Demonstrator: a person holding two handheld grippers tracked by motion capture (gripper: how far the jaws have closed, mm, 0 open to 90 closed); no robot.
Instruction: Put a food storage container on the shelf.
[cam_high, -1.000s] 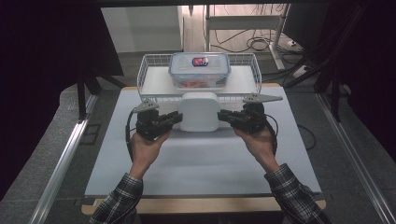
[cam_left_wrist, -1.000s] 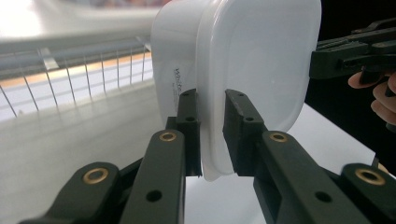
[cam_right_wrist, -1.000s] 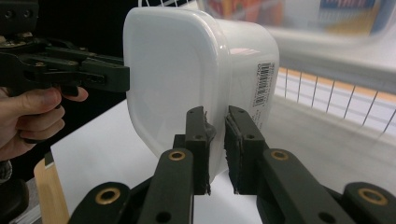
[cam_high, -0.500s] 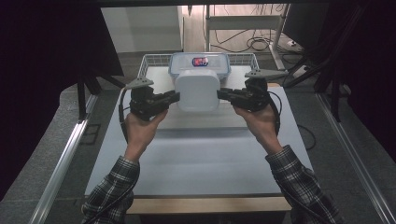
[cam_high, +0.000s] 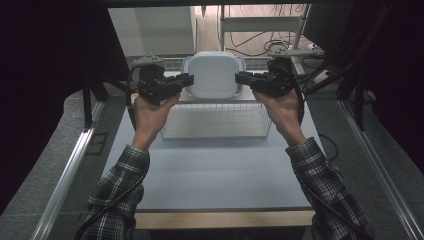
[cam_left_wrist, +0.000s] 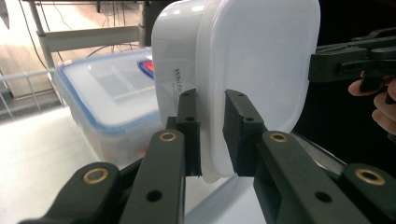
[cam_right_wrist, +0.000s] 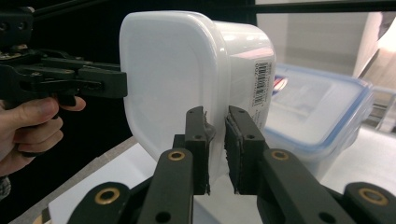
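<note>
White plastic, smooth and thin-walled: the tub (cam_high: 214, 75) hangs in the air between our two tools, above the far end of the wire basket (cam_high: 217, 121) on the worktop (cam_high: 210, 175). Our left tool (cam_left_wrist: 210, 135) is clamped on the lid rim at one side, and our right tool (cam_right_wrist: 215, 140) is clamped on the rim at the opposite side. We judge the tub light and fairly stiff, but slick. The protruding lid edge is the sensible place to hold, since the rounded walls offer the pads nothing. If one side slips, the tub could swing or drop, so both grips should move together. A blue-rimmed box (cam_left_wrist: 109, 100) sits just behind the tub.
</note>
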